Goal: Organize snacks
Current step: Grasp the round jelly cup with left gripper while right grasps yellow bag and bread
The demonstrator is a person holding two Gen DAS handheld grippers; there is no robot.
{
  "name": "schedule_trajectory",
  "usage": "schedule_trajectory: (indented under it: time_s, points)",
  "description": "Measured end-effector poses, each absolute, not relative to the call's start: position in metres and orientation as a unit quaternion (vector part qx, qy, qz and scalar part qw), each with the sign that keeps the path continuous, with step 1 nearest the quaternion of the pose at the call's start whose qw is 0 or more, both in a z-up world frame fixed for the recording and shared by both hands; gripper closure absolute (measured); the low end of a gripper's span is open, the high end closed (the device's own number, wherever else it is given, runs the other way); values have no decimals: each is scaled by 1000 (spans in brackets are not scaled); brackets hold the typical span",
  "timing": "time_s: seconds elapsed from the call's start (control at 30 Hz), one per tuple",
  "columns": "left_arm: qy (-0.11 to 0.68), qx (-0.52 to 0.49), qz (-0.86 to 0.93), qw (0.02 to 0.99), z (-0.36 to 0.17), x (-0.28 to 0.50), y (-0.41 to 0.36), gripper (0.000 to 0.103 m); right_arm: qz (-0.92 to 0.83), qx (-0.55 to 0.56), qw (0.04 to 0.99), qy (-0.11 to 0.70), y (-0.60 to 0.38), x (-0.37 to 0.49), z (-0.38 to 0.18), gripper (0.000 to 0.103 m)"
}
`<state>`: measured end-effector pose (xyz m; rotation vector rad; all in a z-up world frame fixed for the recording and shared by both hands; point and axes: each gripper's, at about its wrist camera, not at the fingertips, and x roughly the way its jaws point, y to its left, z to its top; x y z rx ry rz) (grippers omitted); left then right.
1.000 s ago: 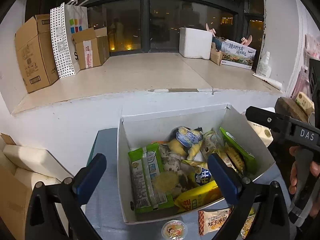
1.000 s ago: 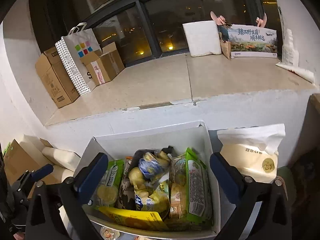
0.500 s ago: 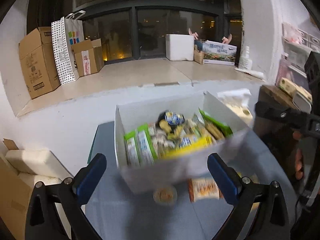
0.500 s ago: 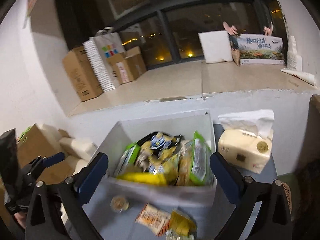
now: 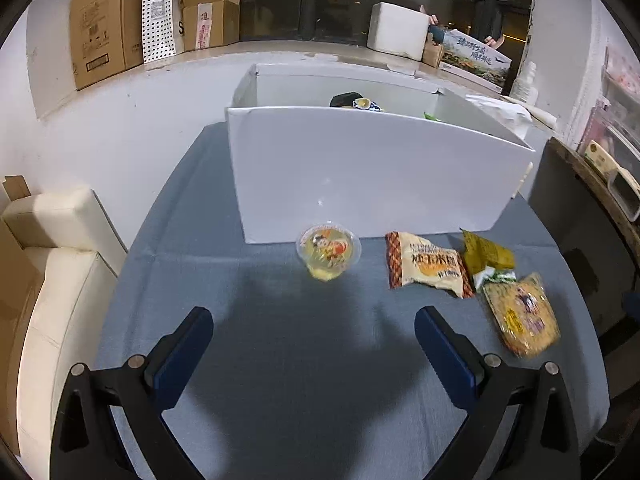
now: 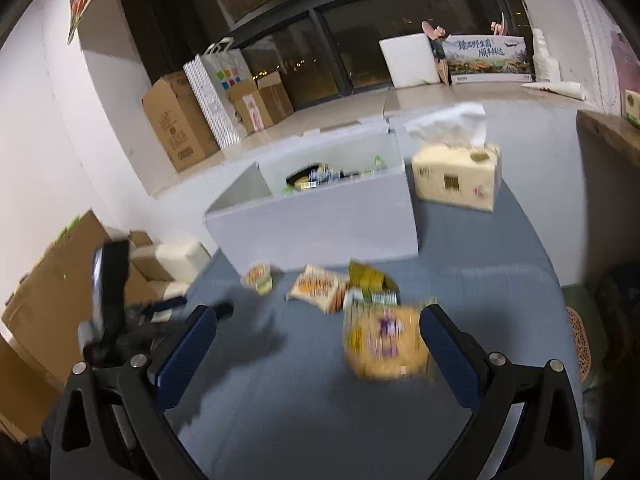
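Observation:
A white box (image 5: 372, 172) with snack packets inside stands on the blue-grey table (image 5: 280, 360); it also shows in the right wrist view (image 6: 332, 220). In front of it lie a clear jelly cup (image 5: 328, 250), a white-and-orange packet (image 5: 426, 266), a green-yellow packet (image 5: 486, 258) and a flat yellow packet (image 5: 520, 316). My left gripper (image 5: 314, 340) is open and empty, above the table short of the cup. My right gripper (image 6: 318, 340) is open and empty, with the blurred yellow packet (image 6: 384, 340) just ahead of its right finger.
A tissue pack (image 6: 456, 172) stands right of the box. Cardboard boxes (image 5: 100, 28) and a white foam box (image 5: 398, 32) sit on the window ledge. A cream sofa (image 5: 52, 264) is left of the table, a dark cabinet (image 5: 588, 216) right. The left hand-held gripper shows in the right wrist view (image 6: 112, 300).
Both grippers have pulled back and down from over the box toward the front of the table. The loose snacks in front of the box have come into view. Both stay open.

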<state>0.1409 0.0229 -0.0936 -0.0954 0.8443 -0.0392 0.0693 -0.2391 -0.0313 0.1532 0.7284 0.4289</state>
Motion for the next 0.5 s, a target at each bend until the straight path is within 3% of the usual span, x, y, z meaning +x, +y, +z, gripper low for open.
schedule_trajectory:
  time_s: [0.33,0.37,0.43,0.47,0.5]
  points:
    - [436,-36,27,899,-112,210,16,1,189,70,914,353,-253,58,-40,0]
    - [437,-32,30,899,-114,212,15,6,187,71,914,353,-254,58,-40,0]
    - [439,-23,30,898,-117,215,14,31,186,70,914,355,-254,58,-42,0]
    - [442,-24,23,896,-119,216,13,50,185,70,913,356,-254,59,-43,0]
    - [443,-18,27,896,-119,216,13,51,185,70,913,358,-254,60,-44,0]
